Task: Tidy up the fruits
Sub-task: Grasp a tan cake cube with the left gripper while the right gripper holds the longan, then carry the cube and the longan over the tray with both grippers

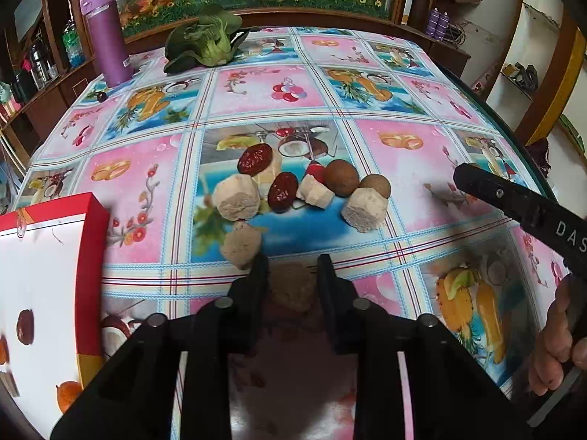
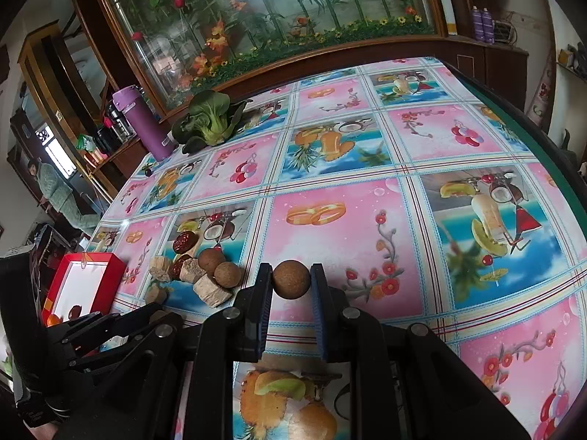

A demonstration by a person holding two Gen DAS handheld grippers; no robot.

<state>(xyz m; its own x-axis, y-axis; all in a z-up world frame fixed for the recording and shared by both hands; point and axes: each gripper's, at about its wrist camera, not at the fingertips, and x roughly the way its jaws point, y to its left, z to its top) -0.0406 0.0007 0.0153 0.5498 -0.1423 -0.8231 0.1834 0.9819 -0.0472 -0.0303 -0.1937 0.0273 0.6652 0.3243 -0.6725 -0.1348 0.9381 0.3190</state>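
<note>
Left gripper: jaws clamped on a tan spongy chunk, held above the desk near its front edge. Right gripper: jaws closed on a round brown fruit, contact at the fingertips only.

Remaining fruit pile sits mid-desk: dried red dates, pale chunks and two more brown balls, touching one another. The red box lies at the left, already holding some fruit.

Risks, as judged:
- The ball is smooth and round, pinched at the tips; a tilt or jolt could squirt it out and let it roll off the desk.
- The soft chunk may crumble under pressure.
- Both grippers work close together; crossing toward the box invites a collision or a scattered pile.
</note>
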